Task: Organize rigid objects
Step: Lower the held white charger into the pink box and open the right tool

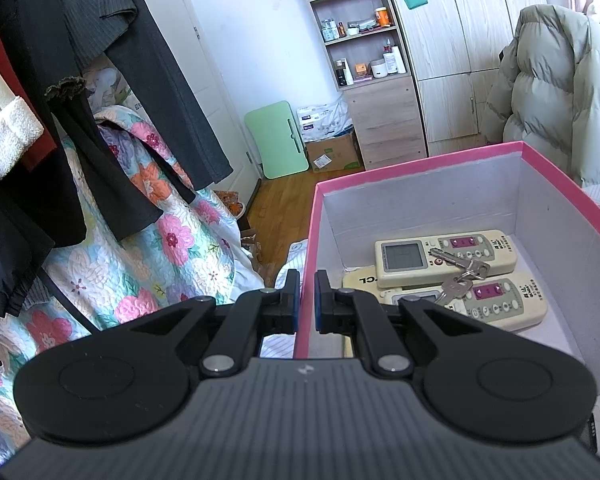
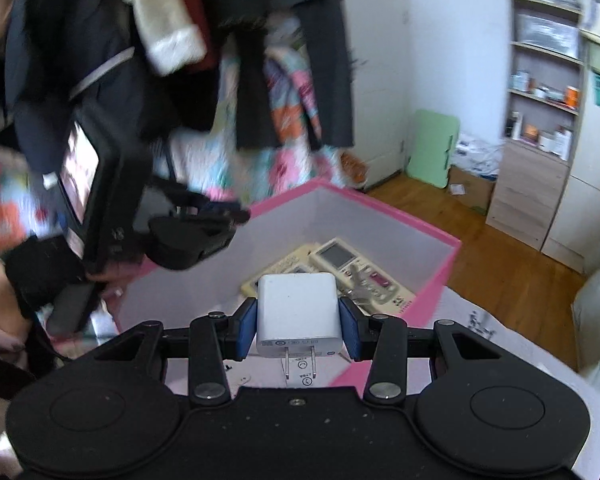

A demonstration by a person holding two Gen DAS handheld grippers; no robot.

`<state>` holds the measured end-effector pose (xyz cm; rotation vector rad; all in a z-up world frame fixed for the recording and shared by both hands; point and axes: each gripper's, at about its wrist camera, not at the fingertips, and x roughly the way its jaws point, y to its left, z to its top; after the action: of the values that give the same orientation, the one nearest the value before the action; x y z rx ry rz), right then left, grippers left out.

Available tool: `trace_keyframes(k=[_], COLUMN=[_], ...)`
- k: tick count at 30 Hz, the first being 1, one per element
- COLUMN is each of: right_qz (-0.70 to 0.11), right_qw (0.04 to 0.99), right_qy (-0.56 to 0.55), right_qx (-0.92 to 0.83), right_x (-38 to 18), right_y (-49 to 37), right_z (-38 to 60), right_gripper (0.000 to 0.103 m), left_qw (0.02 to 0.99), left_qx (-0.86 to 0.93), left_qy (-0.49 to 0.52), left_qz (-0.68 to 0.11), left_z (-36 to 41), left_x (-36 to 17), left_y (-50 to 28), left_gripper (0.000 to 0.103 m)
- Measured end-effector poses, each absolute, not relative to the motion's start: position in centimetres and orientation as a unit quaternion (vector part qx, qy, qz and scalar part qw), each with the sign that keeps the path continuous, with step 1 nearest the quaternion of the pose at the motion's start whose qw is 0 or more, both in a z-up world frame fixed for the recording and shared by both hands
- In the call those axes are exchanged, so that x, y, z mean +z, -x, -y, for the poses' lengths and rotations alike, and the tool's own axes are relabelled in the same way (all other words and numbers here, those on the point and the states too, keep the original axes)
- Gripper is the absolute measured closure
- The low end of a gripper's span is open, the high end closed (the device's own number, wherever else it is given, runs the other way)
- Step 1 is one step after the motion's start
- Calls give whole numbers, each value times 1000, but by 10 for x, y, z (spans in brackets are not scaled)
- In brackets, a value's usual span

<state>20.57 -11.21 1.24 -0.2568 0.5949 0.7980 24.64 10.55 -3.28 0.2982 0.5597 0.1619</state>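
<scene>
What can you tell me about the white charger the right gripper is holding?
The white charger is a small rounded-corner plug block, smooth plastic by its look, with two flat metal prongs pointing back toward the camera and small print on that prong face. The right gripper clamps it by its two sides between blue pads. It hangs at the near rim of the pink box, touching nothing else that shows.

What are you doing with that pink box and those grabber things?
A person is tidying small hard things into the pink box using two handheld grippers. The left gripper has its jaws shut on the box's near wall. The right gripper grips a white plug charger above the box, not yet dropped in. Already inside lie remote controls with a bunch of keys resting on top.
</scene>
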Motion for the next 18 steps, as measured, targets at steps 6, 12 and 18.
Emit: trace_keyframes(k=[6,12,18], right_qz=[-309,-366,-371], right_qw=[862,819,815], right_qy=[178,203,236], right_qx=[361,392,378], right_x=[-8,-27,-32], right_y=[-229,-239,-237], right_z=[78,59,48], right_gripper=[55,55,55], left_qw=[948,949,948], left_qx=[78,75,76], left_qy=[-142,-138,-140], left_qz=[-275,-274,-275], left_z=[-109,-110,-110], left_x=[-32,-31,-31], left_y=[-247,-246,-247], left_gripper=[96,96,96])
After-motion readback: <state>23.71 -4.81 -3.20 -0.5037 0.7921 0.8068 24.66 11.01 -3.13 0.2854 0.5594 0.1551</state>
